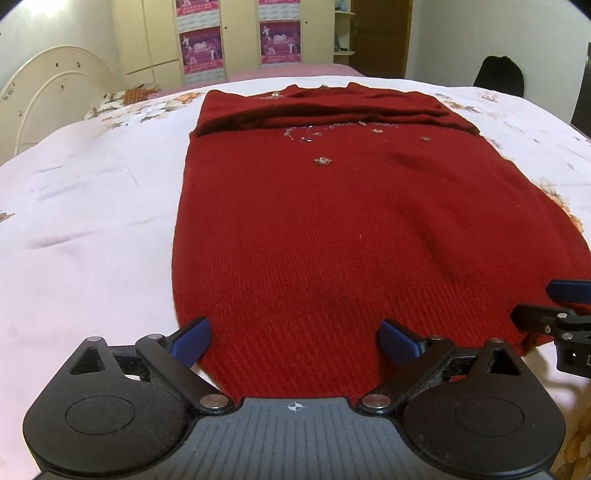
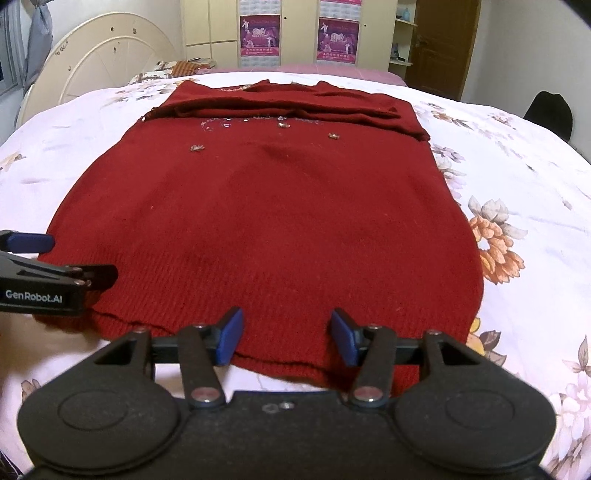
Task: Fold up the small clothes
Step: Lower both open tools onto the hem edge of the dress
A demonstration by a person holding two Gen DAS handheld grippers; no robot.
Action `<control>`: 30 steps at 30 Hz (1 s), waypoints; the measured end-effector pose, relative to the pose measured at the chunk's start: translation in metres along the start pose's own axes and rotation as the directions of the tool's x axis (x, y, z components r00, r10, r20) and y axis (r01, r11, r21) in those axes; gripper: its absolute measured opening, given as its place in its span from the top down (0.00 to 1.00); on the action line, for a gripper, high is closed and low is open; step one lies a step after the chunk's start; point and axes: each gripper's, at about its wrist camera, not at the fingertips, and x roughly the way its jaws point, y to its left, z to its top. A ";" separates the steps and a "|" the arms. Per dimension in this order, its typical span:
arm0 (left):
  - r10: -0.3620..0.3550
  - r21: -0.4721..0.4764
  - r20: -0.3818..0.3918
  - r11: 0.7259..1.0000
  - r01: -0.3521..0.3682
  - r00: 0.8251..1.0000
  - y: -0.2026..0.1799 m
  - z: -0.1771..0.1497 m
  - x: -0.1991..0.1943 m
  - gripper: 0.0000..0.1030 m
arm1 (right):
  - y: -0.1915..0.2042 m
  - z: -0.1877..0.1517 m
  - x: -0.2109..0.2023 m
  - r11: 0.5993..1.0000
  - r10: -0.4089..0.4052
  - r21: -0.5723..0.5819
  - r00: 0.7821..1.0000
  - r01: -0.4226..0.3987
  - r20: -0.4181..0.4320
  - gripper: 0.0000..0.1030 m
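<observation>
Sweater, dark red knit, lies flat on your floral bedspread, its sleeves folded across the chest at the far end and its hem nearest you. Your left gripper sits over the hem's left part, jaws spread wide, blue pads clear of the knit and grasping nothing. Your right gripper sits over the hem's right part, jaws parted about halfway, pads either side of the hem edge without pinching it. Each gripper appears at the margin of the other's view. Wardrobe with posters stands beyond the bed.
</observation>
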 end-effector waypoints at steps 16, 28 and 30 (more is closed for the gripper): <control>0.040 -0.035 -0.029 0.999 -0.041 0.999 -0.003 0.003 0.005 0.00 | -0.006 0.015 0.010 0.999 0.050 0.001 0.999 -0.050 -0.008 0.36; 0.057 -0.070 -0.058 0.996 -0.061 0.997 -0.004 -0.002 0.001 0.00 | -0.002 0.008 0.020 0.995 0.080 -0.053 0.996 -0.081 -0.028 0.01; 0.057 -0.094 -0.042 0.994 -0.061 0.998 -0.002 -0.006 -0.002 0.00 | -0.001 0.007 0.020 0.995 0.083 -0.059 0.996 -0.084 -0.024 0.01</control>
